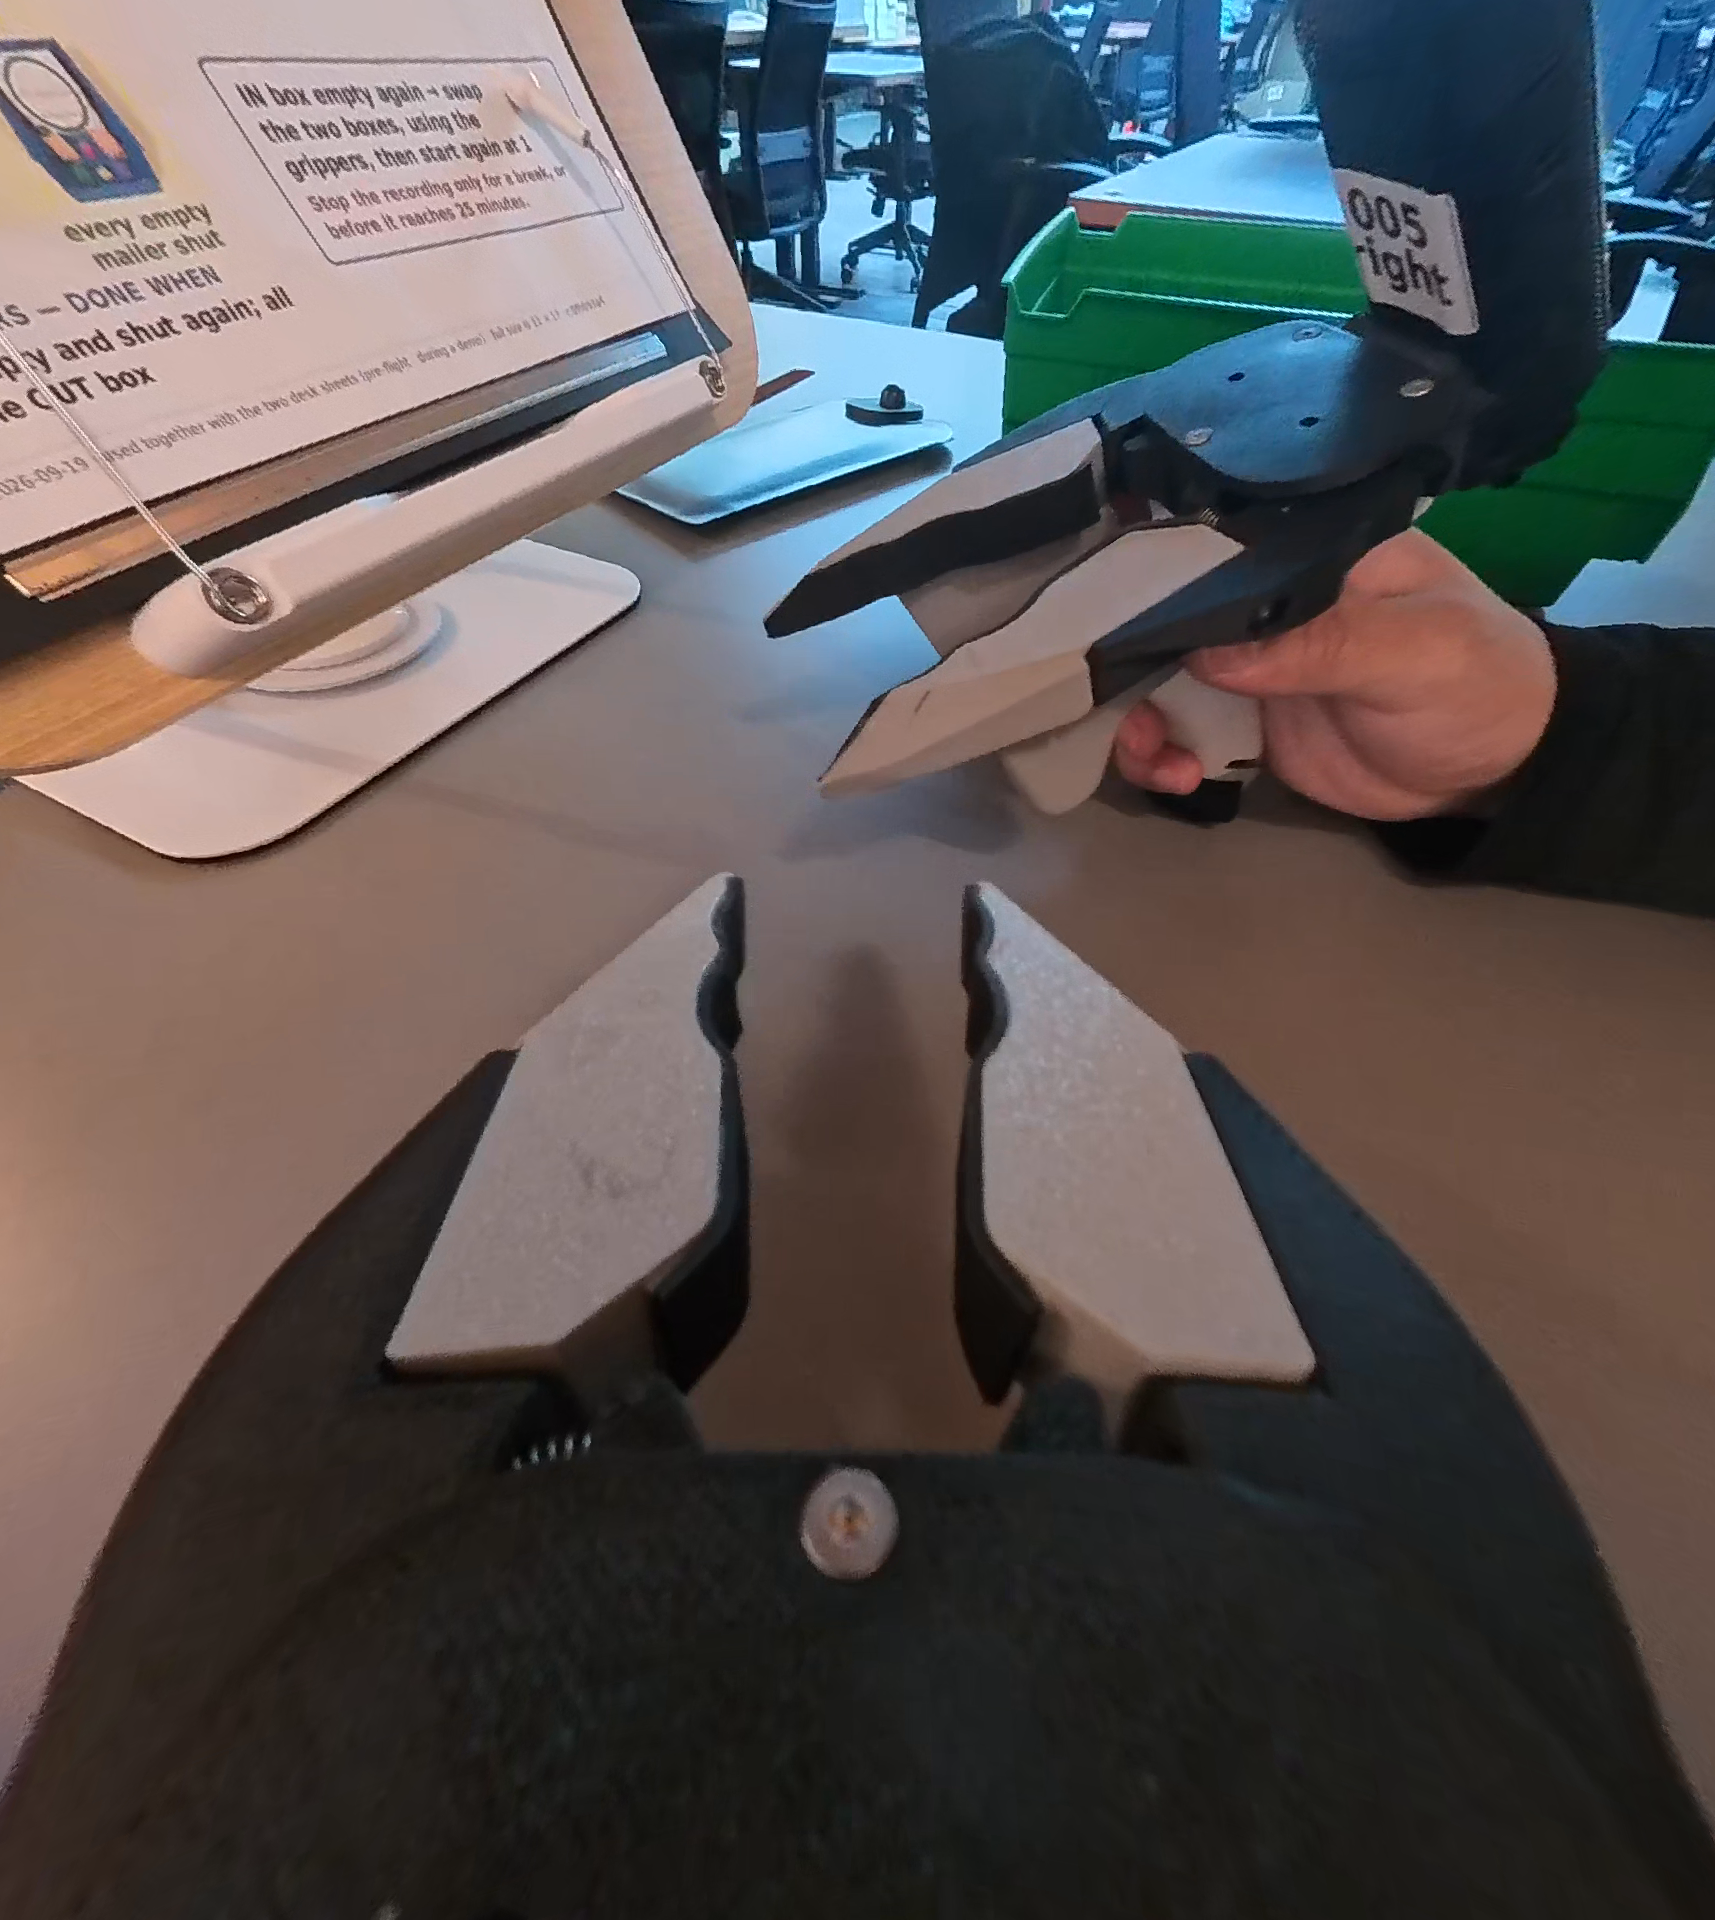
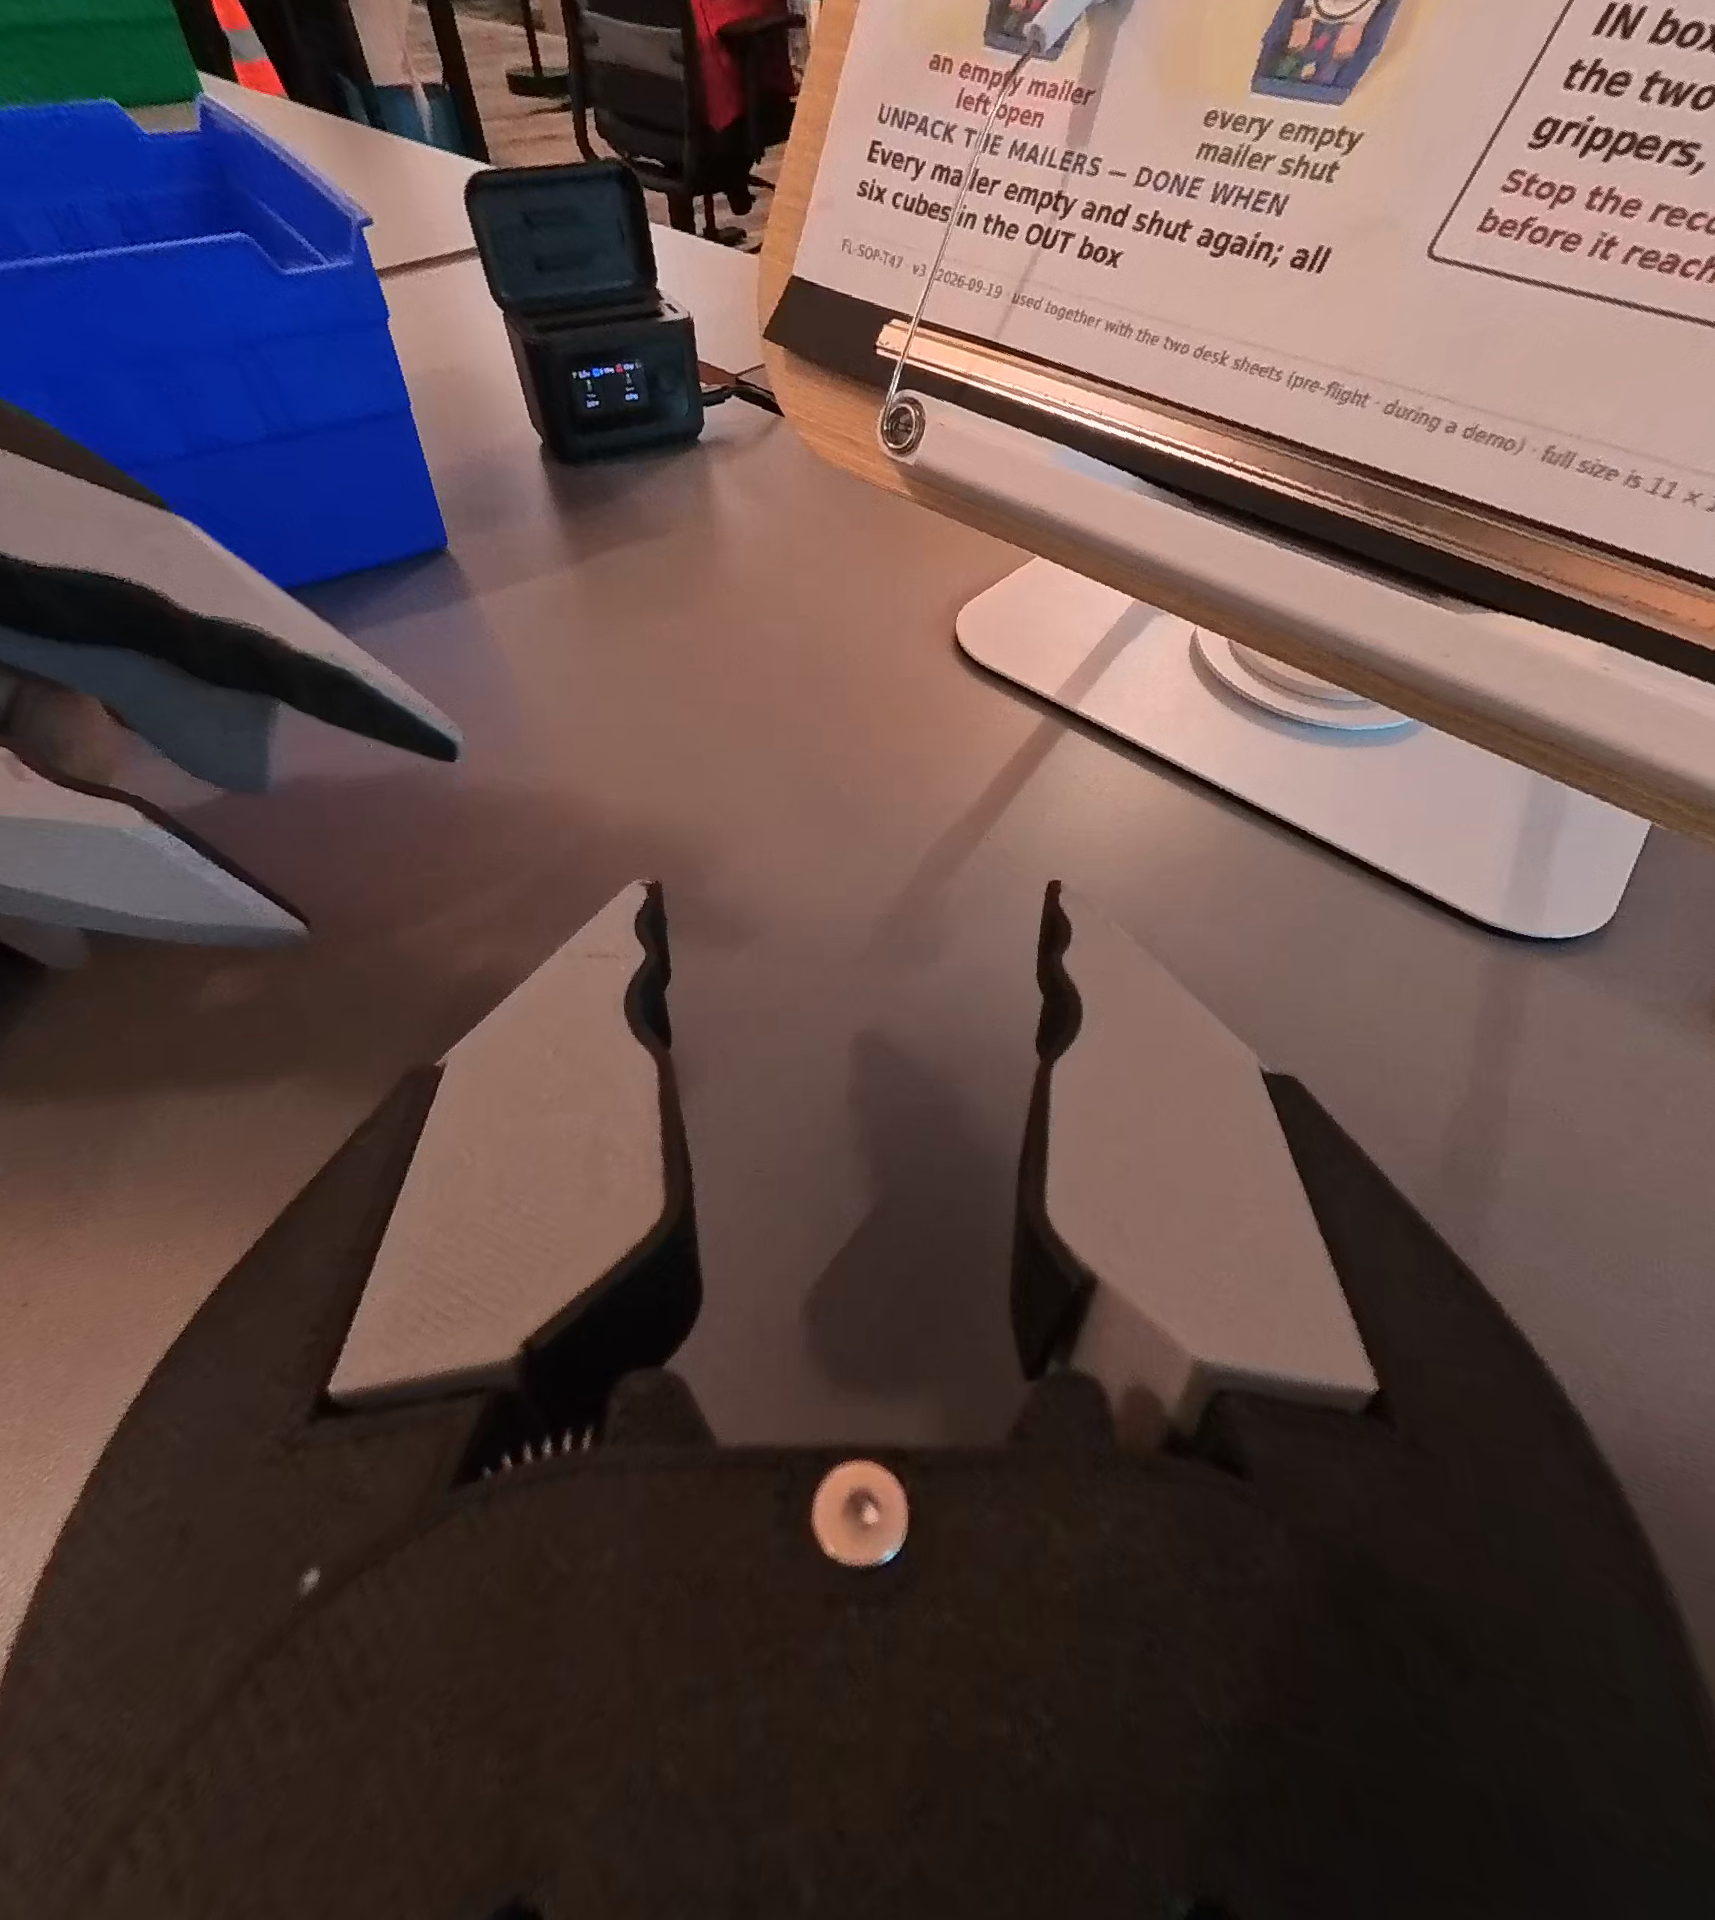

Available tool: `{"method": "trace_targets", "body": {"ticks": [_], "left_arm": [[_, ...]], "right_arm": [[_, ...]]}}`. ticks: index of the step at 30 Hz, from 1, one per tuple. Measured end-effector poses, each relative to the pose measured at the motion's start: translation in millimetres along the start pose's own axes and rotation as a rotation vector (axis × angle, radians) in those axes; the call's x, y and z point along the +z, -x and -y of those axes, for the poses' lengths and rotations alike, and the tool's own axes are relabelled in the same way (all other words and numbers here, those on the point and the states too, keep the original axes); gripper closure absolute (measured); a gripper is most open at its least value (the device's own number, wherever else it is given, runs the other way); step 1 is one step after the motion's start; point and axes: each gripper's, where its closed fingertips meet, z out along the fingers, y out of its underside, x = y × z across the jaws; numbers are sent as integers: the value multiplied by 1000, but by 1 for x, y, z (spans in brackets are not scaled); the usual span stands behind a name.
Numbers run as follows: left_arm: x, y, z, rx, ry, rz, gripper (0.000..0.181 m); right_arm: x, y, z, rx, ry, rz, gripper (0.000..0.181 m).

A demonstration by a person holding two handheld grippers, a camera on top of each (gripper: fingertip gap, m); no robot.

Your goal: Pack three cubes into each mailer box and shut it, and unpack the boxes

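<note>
Grey desk (image 1: 1248,1039), office behind; left gripper (image 1: 851,914) and right gripper (image 2: 851,904) both parted, holding nothing; blue bin (image 2: 157,343) and green bin (image 1: 1196,301) nearby; no mailers or cubes visible, progress unclear

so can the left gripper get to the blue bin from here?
Probably yes. The left gripper is open and empty, the blue bin sits just beyond it, and only bare table lies between them.

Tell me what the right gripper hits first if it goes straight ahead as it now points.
Probably the white base of the document stand; before it the right gripper, open and empty, has only bare table, though depth is unclear.
</note>
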Motion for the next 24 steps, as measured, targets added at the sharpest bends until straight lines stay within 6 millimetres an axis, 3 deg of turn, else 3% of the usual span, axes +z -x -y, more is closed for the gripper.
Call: {"method": "trace_targets", "body": {"ticks": [6,18,24], "left_arm": [[0,1,2,21,-12,19,133],[-5,20,9,104,-29,182,97],[-11,15,13,95,-46,179,92]], "right_arm": [[0,0,0,3,1,1,112],[3,2,-4,-13,30,7,108],[2,1,-3,0,22,5,107]]}}
